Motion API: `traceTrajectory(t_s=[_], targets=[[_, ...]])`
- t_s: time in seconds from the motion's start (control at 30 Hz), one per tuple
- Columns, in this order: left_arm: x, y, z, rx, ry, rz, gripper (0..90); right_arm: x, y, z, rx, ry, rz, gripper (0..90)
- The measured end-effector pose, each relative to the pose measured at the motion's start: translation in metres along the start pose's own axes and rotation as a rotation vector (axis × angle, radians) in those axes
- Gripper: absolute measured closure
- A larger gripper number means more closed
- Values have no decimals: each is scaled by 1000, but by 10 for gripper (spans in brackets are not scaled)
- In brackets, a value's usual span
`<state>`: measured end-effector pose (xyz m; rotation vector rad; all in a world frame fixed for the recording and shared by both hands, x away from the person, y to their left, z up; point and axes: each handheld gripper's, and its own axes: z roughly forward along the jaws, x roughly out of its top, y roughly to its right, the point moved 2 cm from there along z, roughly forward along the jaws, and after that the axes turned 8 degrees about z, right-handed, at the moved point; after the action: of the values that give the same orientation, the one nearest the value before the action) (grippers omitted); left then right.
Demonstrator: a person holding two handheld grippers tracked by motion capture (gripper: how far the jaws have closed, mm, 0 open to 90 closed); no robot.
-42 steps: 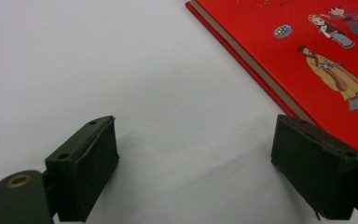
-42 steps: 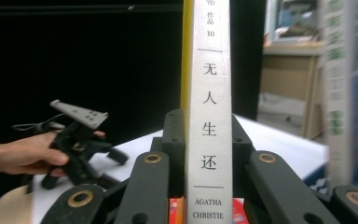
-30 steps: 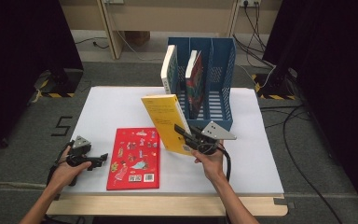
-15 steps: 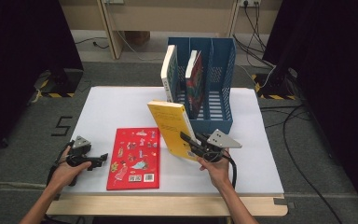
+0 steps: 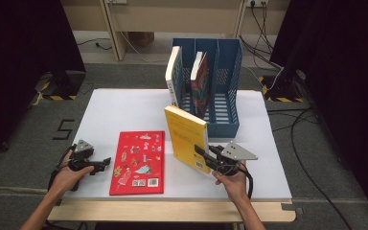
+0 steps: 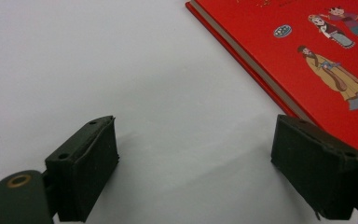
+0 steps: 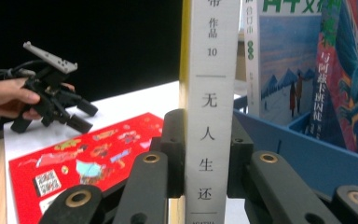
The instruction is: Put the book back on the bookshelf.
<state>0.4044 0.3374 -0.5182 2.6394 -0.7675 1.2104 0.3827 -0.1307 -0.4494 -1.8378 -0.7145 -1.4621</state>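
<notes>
My right gripper (image 5: 202, 154) pinches the yellow book (image 5: 187, 136) by its spine – it could swing loose; my left gripper (image 5: 103, 163) gapes empty on the desk (image 5: 120, 108)

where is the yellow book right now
In the high view the yellow book stands upright at table centre-right, clamped by the right hand-held gripper, between the red book and blue file rack.

Red book (image 5: 138, 162): glossy cover. Yellow book (image 5: 188, 138): matt paper spine. Blue file rack (image 5: 224, 86): perforated plastic. Table (image 5: 120, 110): smooth matt white, wood-look edge at 6 o'clock.
</notes>
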Motion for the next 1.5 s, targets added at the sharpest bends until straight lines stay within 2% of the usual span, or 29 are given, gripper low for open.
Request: traceTrajectory(t_s=[0.27,0.43,0.6,0.9,1.3,1.5], targets=[[0,0,0,0,0,0,134,-8,1,-12,-16,-34,10,754],[0,0,0,0,0,0,134,-9,-1,-14,-12,-47,-5,750],[0,0,0,0,1,0,133,-9,0,-15,9,-38,29,712],[0,0,0,0,0,0,133,-7,-5,-5,17,-38,28,701],[0,0,0,-1,-1,0,132,1,-9,14,7,-4,23,678],[0,0,0,-1,-1,0,132,2,-8,16,3,10,35,678]])
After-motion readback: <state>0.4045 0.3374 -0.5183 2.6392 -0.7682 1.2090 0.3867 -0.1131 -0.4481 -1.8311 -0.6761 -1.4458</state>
